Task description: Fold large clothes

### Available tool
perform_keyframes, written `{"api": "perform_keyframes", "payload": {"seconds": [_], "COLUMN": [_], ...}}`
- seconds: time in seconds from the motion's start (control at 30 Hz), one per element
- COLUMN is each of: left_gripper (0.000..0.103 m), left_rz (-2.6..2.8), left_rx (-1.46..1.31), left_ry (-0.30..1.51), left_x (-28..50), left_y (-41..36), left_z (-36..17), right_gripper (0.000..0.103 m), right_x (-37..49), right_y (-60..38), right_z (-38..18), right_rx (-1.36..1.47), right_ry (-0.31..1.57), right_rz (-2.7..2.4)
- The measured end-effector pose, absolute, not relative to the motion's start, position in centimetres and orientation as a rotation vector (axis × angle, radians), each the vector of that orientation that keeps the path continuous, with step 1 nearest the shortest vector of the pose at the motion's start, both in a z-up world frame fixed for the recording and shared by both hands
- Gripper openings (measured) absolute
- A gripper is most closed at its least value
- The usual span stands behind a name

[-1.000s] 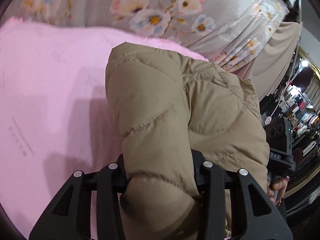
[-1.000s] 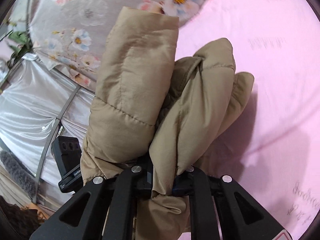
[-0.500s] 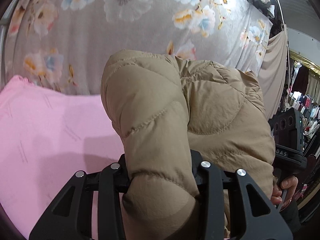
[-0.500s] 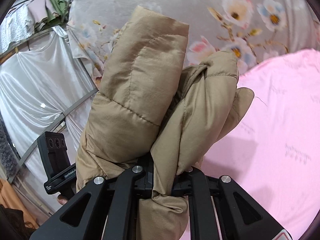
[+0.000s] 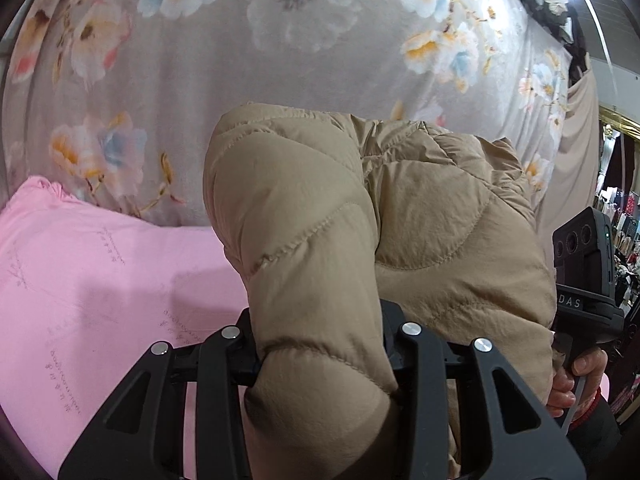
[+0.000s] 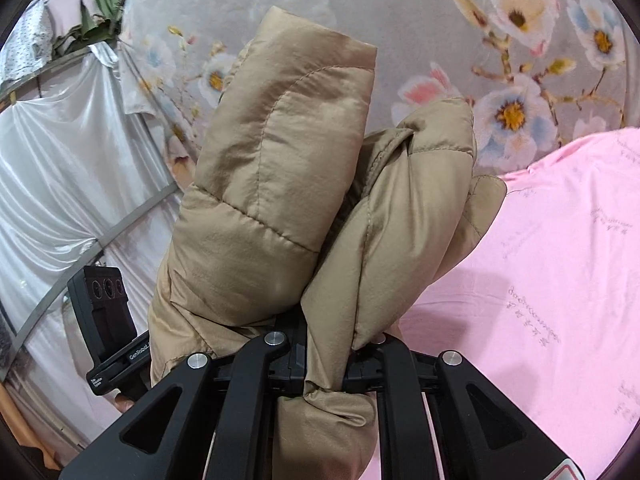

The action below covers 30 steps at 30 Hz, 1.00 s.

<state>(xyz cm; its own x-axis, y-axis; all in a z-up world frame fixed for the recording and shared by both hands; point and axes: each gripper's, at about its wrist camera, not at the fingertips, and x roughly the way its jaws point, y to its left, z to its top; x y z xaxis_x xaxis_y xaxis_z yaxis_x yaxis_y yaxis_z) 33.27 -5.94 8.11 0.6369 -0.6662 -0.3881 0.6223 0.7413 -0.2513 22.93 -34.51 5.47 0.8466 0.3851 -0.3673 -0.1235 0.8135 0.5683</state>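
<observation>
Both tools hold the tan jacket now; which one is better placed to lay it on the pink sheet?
Probably the left tool: the pink sheet lies on its open side, jacket bulk toward the other.

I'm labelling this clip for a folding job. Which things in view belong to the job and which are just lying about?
Job:
tan puffer jacket
left gripper, shut on it
right gripper, shut on it
pink sheet, the likely folding surface

Lying about:
floral cloth
white satin drape
green garment

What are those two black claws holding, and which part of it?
Both hold one tan puffer jacket: left gripper and right gripper each pinch a bunched quilted fold.
</observation>
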Motion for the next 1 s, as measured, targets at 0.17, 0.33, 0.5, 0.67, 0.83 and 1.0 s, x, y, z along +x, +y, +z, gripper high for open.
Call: {"api": "perform_keyframes", "payload": {"seconds": [0.17,0.33,0.5,0.67,0.83,1.0], "left_gripper": [0.037,0.044,0.059,0.062,0.061,0.061], "left_rz": [-0.690,-0.640,-0.634,-0.526,-0.313,-0.372], "left_rx": [-0.105,-0.144,-0.226,-0.133,-0.007,-0.020], "left_ry": [0.615,0.689,0.753,0.732,0.580,0.544], "left_x": [39.1,42.4,43.4,41.1,37.7,36.1], "left_y": [-6.4,-5.1,-2.3,-0.3,-1.5,-5.2], "left_z": [1.4,-4.0,-5.4,-2.8,4.3,7.0], "right_gripper": [0.011,0.018,0.043,0.044,0.022,0.017], "right_x": [28.4,31.2,29.6,24.5,23.9,28.2], "right_y": [-34.3,-35.0,-38.0,-39.8,-35.5,-28.9], "right_z": [-1.3,-7.5,-9.3,-4.0,4.6,9.7], "right_rx": [0.592,0.663,0.805,0.754,0.485,0.230], "right_ry": [0.615,0.681,0.677,0.567,0.478,0.436], "right_rz": [0.234,0.203,0.126,0.039,-0.009,-0.024]}}
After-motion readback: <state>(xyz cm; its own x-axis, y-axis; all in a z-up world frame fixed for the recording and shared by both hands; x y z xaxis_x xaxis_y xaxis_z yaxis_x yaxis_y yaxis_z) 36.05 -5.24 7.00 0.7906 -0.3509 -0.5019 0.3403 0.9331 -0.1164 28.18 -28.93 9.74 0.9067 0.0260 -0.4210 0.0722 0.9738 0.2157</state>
